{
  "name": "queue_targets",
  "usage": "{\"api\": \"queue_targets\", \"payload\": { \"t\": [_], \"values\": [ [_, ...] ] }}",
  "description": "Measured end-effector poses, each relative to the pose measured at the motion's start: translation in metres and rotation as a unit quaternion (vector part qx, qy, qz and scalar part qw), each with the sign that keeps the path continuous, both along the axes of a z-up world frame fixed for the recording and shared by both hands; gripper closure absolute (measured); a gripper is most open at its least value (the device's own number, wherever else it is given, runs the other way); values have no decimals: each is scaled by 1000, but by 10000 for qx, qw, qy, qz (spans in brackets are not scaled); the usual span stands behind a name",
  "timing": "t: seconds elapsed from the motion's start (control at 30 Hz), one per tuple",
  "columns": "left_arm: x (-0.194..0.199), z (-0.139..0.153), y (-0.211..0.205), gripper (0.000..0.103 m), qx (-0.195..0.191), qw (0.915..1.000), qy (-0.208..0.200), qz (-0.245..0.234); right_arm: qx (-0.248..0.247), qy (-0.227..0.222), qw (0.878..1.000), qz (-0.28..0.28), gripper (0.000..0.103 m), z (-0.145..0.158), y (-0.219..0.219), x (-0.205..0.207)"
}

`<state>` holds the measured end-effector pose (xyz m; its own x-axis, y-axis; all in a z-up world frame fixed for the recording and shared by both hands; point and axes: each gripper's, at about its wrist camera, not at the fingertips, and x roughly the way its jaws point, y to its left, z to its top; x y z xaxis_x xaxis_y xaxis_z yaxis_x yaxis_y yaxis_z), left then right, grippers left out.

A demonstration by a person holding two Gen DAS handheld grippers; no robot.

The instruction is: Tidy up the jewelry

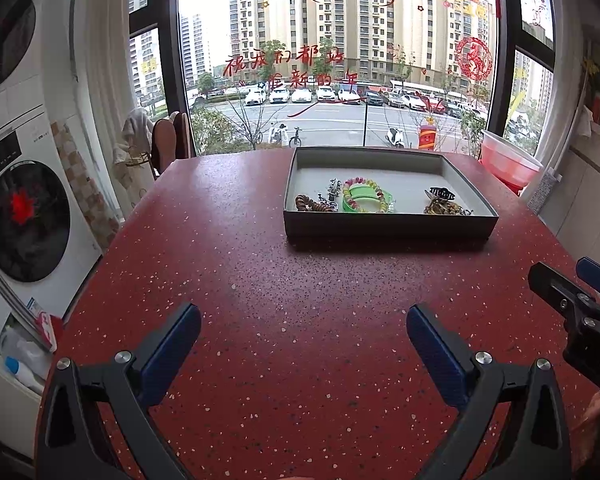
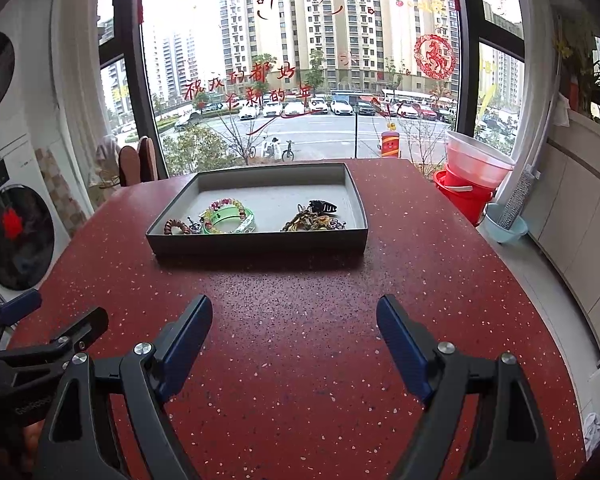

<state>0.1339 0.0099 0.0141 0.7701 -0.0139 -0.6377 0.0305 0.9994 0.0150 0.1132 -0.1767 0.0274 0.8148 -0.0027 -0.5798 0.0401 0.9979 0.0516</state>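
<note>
**Jewelry gathered in the tray, both grippers wide**

Red speckled table (image 1: pixel 260 280) by a big window carries a grey tray (image 1: pixel 384 227) at its far side. All the jewelry in view lies inside, along the near wall: brown beads (image 1: pixel 305 203), a green bangle (image 1: pixel 366 200) under a pastel bracelet (image 2: pixel 226 204), and a tangle of chains (image 2: pixel 312 222) beside a black clip (image 2: pixel 323 206). Left gripper (image 1: pixel 304 340) and right gripper (image 2: pixel 294 332) hover near the table's near edge, well apart from the tray, jaws spread, holding nothing. This fits either pieces still to be sorted or a finished gathering; I cannot tell which.

Jewelry (image 1: pixel 364 200) in tray (image 1: pixel 388 226) (on table (image 1: pixel 260 280))
</note>
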Motion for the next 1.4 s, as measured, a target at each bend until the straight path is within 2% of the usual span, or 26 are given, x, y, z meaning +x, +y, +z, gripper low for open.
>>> {"api": "queue_targets", "payload": {
  "t": [1.4],
  "values": [
    [0, -3, 1, 0, 49, 10000, 63, 52, -110, 0, 9999, 36, 17, 1, 3, 0]
  ]
}}
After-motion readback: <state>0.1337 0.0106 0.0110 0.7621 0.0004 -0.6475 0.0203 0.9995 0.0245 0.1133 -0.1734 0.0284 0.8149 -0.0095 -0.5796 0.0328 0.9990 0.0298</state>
